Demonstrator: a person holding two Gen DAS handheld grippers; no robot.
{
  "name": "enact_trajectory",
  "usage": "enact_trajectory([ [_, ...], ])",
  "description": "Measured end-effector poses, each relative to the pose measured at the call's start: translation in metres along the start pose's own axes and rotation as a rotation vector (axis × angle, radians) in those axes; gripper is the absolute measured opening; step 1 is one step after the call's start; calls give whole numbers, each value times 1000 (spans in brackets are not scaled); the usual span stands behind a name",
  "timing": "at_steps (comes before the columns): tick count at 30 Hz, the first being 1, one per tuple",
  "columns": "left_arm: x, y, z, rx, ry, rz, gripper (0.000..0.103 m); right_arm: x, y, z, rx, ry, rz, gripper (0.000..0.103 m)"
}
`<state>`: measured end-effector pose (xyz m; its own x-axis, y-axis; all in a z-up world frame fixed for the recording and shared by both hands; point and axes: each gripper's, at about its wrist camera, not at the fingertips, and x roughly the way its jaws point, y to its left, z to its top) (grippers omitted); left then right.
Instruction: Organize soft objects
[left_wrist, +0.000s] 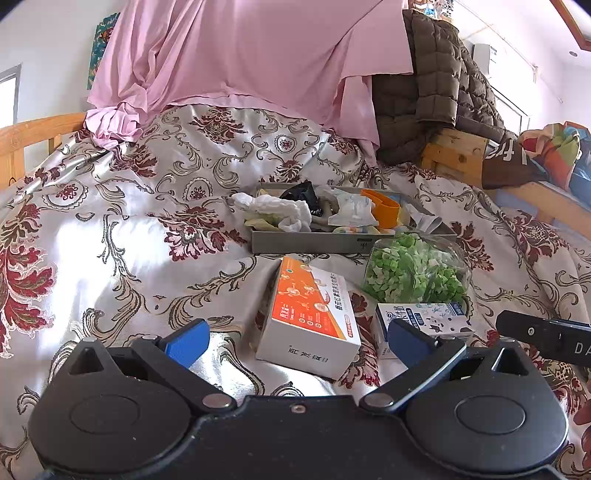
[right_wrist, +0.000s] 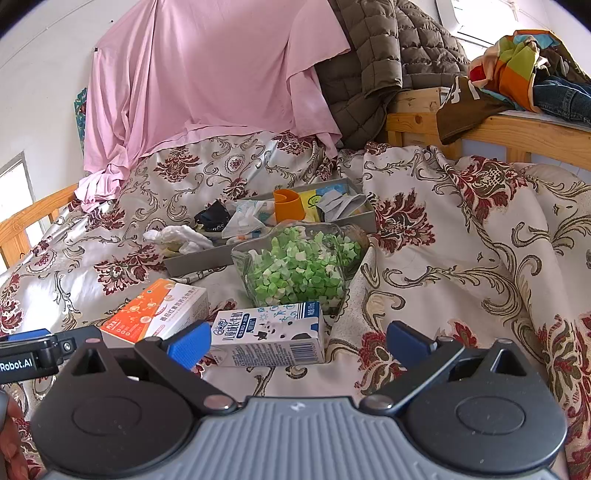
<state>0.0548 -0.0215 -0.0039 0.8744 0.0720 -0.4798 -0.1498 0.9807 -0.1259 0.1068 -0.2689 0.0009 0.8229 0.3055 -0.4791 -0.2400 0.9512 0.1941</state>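
A grey tray (left_wrist: 306, 243) (right_wrist: 192, 263) sits on the patterned bedspread and holds a white cloth (left_wrist: 284, 210) (right_wrist: 177, 236), a black item (left_wrist: 303, 195), a tissue pack (left_wrist: 352, 210) and an orange cup (left_wrist: 384, 210) (right_wrist: 288, 206). In front lie an orange and white box (left_wrist: 310, 317) (right_wrist: 155, 314), a clear jar of green paper stars (left_wrist: 413, 273) (right_wrist: 299, 266) and a milk carton (left_wrist: 424, 321) (right_wrist: 269, 336). My left gripper (left_wrist: 297, 341) is open and empty, just short of the orange box. My right gripper (right_wrist: 299, 341) is open and empty, with the milk carton between its fingers' line.
A pink sheet (left_wrist: 240, 55) (right_wrist: 207, 74) and a brown quilted jacket (left_wrist: 424, 74) (right_wrist: 373, 55) hang at the back. Wooden bed rails (left_wrist: 33, 136) (right_wrist: 517, 133) stand at left and right. Colourful clothes (right_wrist: 517, 70) are piled on the right rail.
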Motion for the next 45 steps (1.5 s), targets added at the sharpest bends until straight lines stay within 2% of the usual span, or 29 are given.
enact_trajectory([
  [45, -2, 3, 2, 1, -5, 0, 102, 0, -1, 0, -1, 1, -1, 103],
])
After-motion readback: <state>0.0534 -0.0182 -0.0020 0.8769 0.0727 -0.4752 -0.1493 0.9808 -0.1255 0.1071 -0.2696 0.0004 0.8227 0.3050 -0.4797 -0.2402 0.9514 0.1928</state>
